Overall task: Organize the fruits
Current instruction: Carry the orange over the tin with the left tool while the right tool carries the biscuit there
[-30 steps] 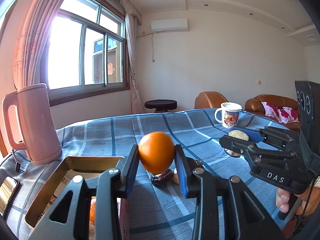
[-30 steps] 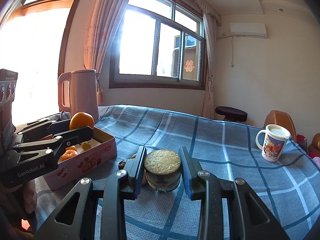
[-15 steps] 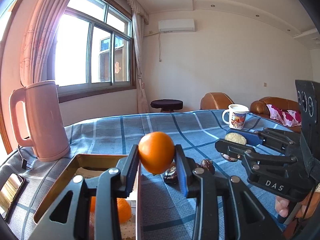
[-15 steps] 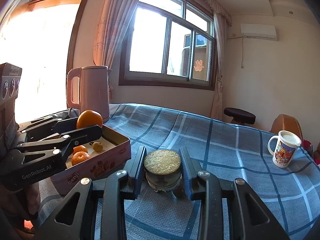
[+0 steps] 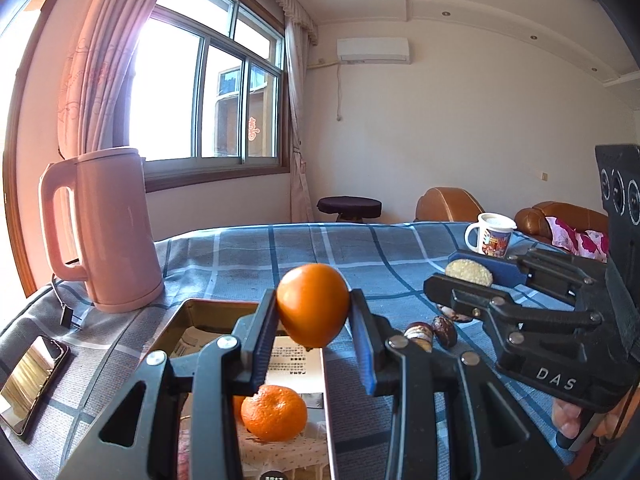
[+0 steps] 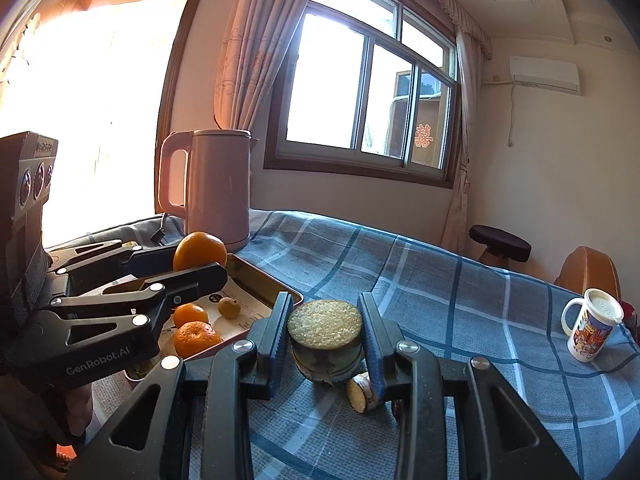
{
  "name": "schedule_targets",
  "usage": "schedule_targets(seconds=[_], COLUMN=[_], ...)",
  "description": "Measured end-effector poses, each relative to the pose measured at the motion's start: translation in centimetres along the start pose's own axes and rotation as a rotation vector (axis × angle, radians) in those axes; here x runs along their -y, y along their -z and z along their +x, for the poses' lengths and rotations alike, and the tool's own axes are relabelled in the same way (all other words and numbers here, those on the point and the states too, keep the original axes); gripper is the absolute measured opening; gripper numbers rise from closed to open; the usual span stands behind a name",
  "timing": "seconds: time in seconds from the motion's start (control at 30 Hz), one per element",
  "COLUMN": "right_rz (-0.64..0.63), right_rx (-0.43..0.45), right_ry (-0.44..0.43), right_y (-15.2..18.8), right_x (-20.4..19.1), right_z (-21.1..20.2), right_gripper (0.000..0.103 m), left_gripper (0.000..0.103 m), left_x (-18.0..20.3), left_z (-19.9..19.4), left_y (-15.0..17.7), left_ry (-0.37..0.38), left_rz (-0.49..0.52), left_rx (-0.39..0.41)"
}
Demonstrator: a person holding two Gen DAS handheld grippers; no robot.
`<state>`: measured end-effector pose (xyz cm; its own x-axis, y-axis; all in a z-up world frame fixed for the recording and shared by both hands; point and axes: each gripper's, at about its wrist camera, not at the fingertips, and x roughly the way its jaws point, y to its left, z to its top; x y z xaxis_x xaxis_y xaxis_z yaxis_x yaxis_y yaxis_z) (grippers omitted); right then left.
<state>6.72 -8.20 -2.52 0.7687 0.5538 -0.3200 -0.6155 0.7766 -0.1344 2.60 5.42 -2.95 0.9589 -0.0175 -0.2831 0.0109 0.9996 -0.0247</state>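
1. The left gripper [image 5: 313, 322] has its fingers closed on an orange [image 5: 313, 310], above the tin [image 5: 200, 312] below them.
2. The right gripper [image 6: 325, 338] has its fingers clamped around a round cake [image 6: 325, 338], beside the tin.
3. Lower the orange clear of the mandarins [image 5: 274, 412] below the fingers before releasing.

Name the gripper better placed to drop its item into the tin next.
Left. The left gripper holds the orange right above the tin; the right gripper holds a round cake beside it.

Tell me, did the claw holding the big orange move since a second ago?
Yes. The left claw with the orange has moved over the open tin. In the right wrist view it sits closer to the pink kettle.
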Motion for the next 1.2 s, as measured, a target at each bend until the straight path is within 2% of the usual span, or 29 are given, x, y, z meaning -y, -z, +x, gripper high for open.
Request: schedule_targets(seconds=[0.33,0.77,1.2], right_rz=[-0.041,-0.065,-0.091], right_rx=[0.002,-0.019,-0.082], right_ry=[-0.041,-0.114,-0.151], right_y=[-1.5,-2.8,-2.3], right_x=[-2.3,-5.0,-7.8], right_z=[1.0,3.3,6.6], right_gripper=[0.035,0.035,0.035], left_gripper=[0.037,0.037,0.037], left_x=[-2.2,-7.5,-9.3], left_z=[-0.4,0.4,1.8], left_y=[-0.3,0.2,0.9], left_ry=[-0.035,-0.142,-0.152], left_rz=[-0.017,-0.089,-0.105], left_rx=[-0.011,-0.081,-0.188])
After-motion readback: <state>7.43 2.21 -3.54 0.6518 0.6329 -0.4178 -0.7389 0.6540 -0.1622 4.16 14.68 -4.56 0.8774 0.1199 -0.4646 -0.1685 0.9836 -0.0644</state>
